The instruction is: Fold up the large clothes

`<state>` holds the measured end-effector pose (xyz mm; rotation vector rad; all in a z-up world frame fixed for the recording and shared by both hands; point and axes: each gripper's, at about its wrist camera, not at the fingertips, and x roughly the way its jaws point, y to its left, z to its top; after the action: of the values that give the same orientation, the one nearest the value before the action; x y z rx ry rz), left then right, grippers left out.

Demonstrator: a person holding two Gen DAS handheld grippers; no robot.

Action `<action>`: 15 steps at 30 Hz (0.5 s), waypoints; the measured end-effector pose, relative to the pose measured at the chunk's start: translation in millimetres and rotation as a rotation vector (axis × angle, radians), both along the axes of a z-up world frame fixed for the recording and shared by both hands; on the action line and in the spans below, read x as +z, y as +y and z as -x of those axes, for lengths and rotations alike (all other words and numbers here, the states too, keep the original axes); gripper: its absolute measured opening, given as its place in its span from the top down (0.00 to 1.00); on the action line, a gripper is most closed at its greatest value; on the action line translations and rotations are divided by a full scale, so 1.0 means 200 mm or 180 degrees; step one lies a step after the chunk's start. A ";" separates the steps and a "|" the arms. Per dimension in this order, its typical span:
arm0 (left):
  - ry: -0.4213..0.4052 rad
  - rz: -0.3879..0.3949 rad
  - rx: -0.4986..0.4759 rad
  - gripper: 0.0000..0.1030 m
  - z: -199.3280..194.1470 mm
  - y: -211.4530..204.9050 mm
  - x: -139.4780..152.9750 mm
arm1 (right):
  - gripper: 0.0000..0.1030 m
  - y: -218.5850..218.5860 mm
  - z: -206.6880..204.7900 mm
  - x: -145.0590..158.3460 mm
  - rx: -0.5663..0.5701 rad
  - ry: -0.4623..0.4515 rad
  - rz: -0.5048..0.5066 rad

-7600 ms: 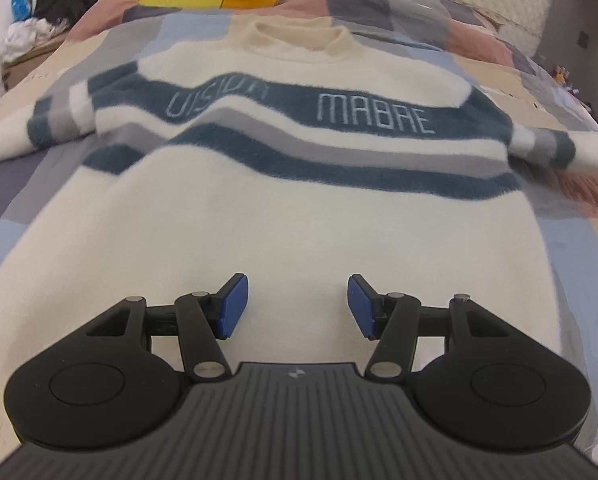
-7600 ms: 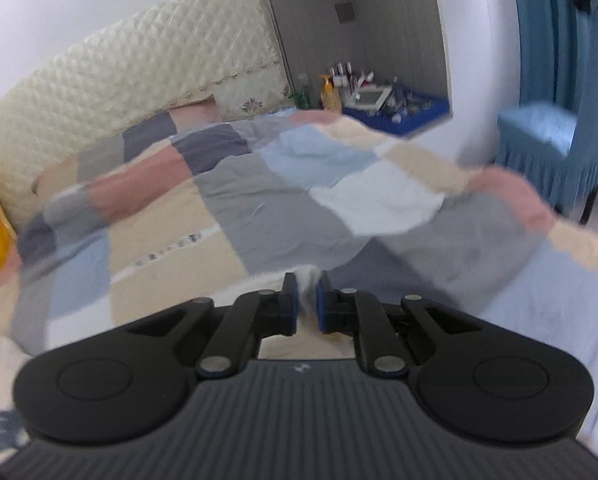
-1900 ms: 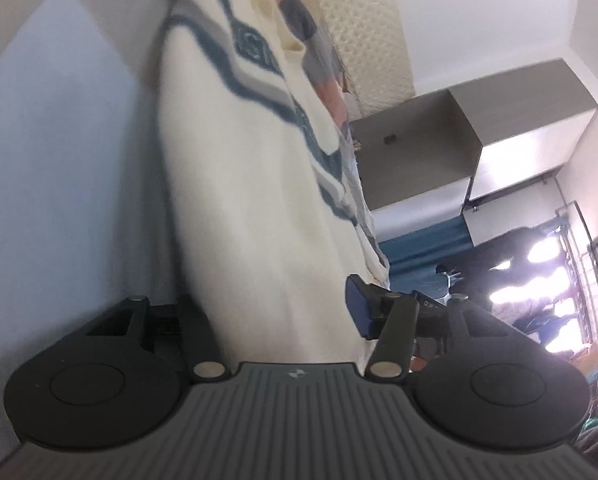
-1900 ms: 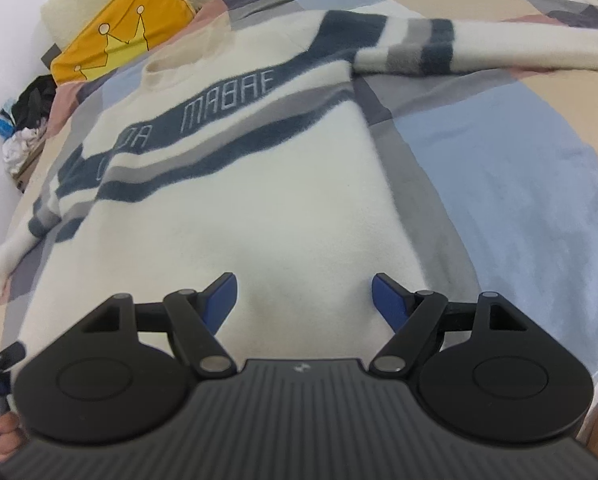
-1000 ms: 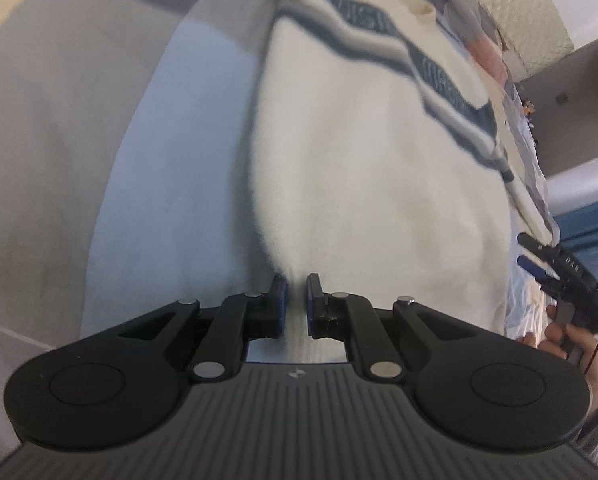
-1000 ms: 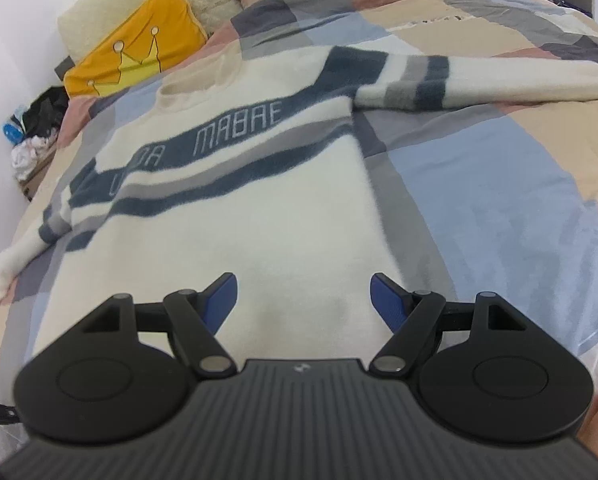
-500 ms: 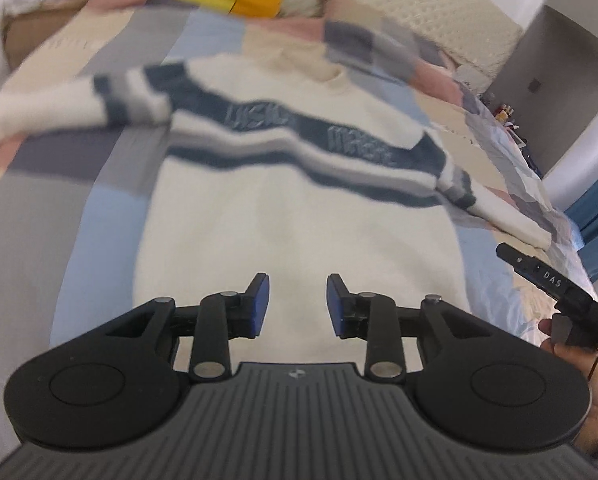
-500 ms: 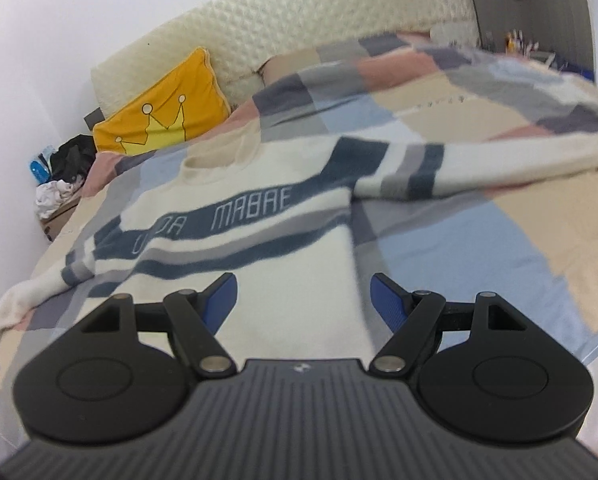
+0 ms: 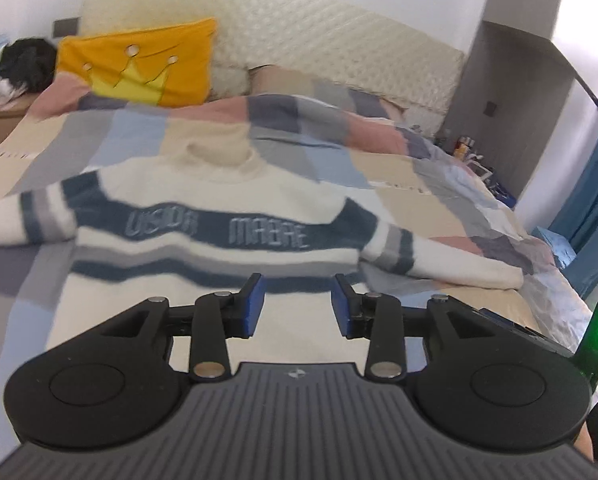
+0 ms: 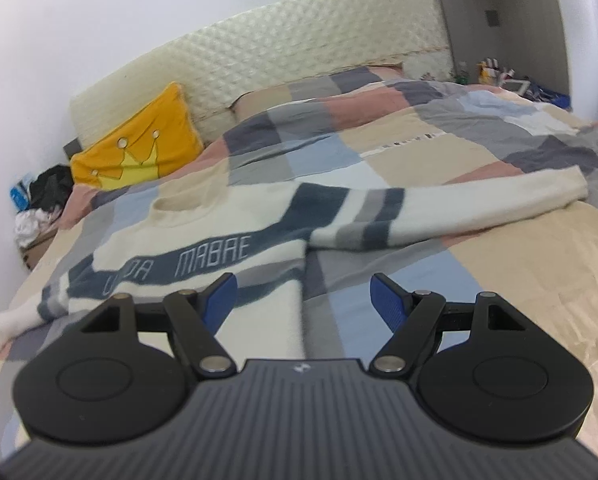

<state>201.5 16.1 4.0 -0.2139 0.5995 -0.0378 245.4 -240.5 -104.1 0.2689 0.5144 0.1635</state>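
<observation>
The left tool [image 9: 297, 306] is opening and grasps nothing. The right tool [image 10: 303, 300] stands wide apart, also with nothing in it. Both hang above the cream sweater [image 9: 203, 248], which lies flat on the checked bed cover [image 10: 519, 280] with its sleeves spread out. The tools hide its bottom part. A yellow crown pillow [image 9: 139, 64] leans behind.

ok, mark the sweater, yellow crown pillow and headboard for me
sweater [image 9: 203, 276]: left wrist view, cream chest below the stripes.
yellow crown pillow [image 10: 139, 148]: right wrist view, crown print.
headboard [image 9: 339, 56]: left wrist view, quilted face.
</observation>
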 end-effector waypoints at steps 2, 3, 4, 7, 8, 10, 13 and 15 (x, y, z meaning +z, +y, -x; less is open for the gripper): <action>-0.0029 -0.0151 0.0038 0.59 -0.03 -0.07 -0.03 | 0.27 -0.02 -0.01 0.00 -0.0051 0.0002 0.0005; -0.0022 -0.0179 0.0033 0.59 -0.05 -0.10 -0.05 | 0.27 -0.04 -0.02 0.01 -0.0089 0.0001 0.0013; 0.0002 -0.0161 0.0004 0.59 -0.06 -0.12 -0.09 | 0.27 -0.05 -0.03 0.01 -0.0133 -0.0002 0.0014; 0.0088 -0.0146 -0.0014 0.58 -0.11 -0.13 -0.23 | 0.26 -0.08 -0.13 0.01 -0.0236 0.0031 -0.0014; 0.0120 -0.0151 -0.0007 0.58 -0.13 -0.12 -0.28 | 0.26 -0.09 -0.17 0.00 -0.0241 0.0060 -0.0064; 0.0170 -0.0156 0.0011 0.58 -0.15 -0.10 -0.37 | 0.26 -0.13 -0.27 -0.03 -0.0279 0.0171 -0.0260; 0.0219 -0.0270 0.0048 0.58 -0.15 -0.06 -0.45 | 0.27 -0.18 -0.44 -0.10 -0.0366 0.0245 -0.0375; 0.0236 -0.0299 0.0054 0.58 -0.15 -0.02 -0.49 | 0.27 -0.21 -0.55 -0.16 -0.0463 0.0304 -0.0314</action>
<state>231.7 12.6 -93.7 -0.1297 0.6717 0.0148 355.0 -283.0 -135.8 0.4107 0.5803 0.0346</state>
